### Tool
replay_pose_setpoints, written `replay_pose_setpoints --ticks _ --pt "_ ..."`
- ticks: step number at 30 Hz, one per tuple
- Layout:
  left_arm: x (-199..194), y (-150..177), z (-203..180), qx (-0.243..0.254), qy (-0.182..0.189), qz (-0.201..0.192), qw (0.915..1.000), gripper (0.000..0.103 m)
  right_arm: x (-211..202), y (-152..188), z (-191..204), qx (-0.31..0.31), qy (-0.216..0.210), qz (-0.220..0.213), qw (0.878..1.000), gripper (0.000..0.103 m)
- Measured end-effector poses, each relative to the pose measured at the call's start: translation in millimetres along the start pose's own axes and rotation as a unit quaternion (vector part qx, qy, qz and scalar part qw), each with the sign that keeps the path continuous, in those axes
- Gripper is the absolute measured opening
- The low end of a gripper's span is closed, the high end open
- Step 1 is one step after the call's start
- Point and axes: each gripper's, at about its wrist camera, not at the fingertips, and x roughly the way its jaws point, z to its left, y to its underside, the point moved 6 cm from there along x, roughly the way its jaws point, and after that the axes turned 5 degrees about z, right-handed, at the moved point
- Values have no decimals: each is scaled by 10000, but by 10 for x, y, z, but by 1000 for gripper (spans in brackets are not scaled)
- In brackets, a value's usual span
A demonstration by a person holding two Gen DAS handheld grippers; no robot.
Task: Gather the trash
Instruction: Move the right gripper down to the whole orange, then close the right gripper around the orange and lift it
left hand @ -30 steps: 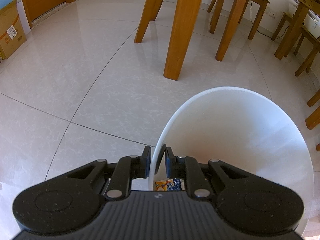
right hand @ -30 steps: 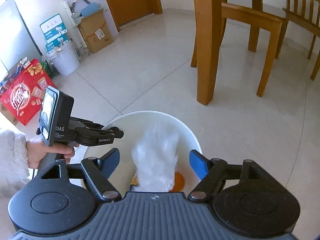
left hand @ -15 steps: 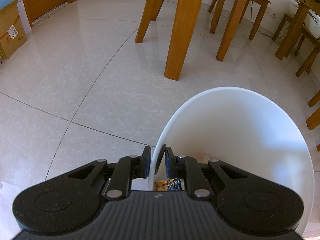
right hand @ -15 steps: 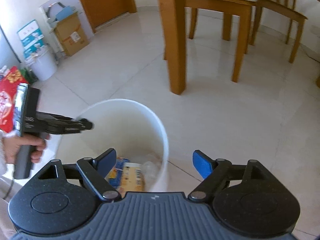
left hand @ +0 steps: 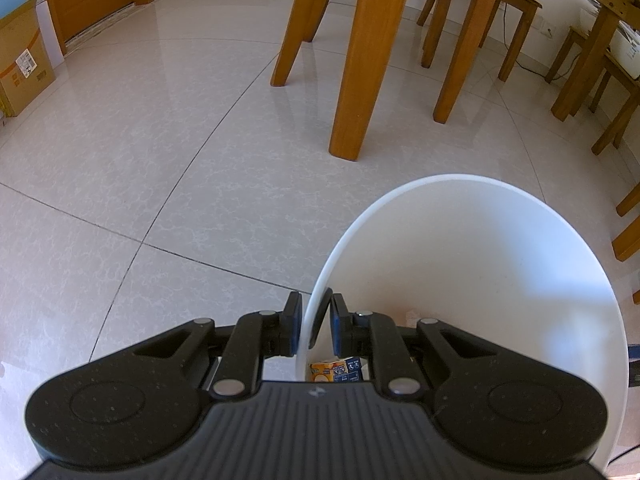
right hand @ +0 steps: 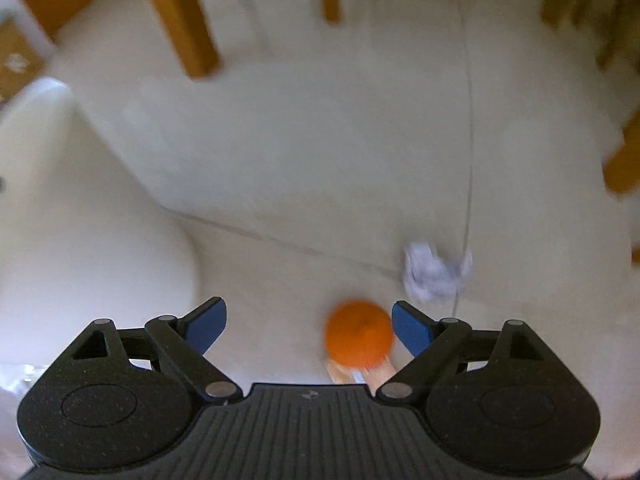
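My left gripper (left hand: pixel 311 320) is shut on the near rim of a white bin (left hand: pixel 472 264), one finger outside the wall and one inside. A yellow and blue carton (left hand: pixel 336 370) lies at the bottom of the bin. The right wrist view is blurred by motion. There my right gripper (right hand: pixel 308 326) is open and empty above the floor. An orange-capped bottle (right hand: pixel 358 338) stands on the tiles just inside the right finger. A crumpled white paper ball (right hand: pixel 434 272) lies a little beyond it to the right. The white bin (right hand: pixel 60 200) fills the left side.
Wooden table and chair legs (left hand: pixel 366 60) stand on the pale tiled floor beyond the bin. More chair legs (left hand: pixel 600 80) stand at the right. A cardboard box (left hand: pixel 22 68) sits at the far left by a wooden door.
My right gripper swung away from over the bin toward the right, and now faces the floor with the bottle and paper ball. The left gripper and bin stayed put.
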Motion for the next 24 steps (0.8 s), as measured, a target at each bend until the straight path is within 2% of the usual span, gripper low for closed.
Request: replay_pose_setpoints --ticks 4,10,18,24 --pt "4 -9 14 -21 13 4 10000 13 461 123 -271 340 -18 403 9986 93" --pt "2 -7 21 -57 32 11 10000 13 964 239 -405 517 -82 859 9949 93" --pt "-1 -11 26 -85 63 22 9999 13 1338 261 -351 83 121 1107 9937 92" --pt "2 -9 28 -91 69 21 9999 13 1505 267 -253 -528 442 1250 9898 88"
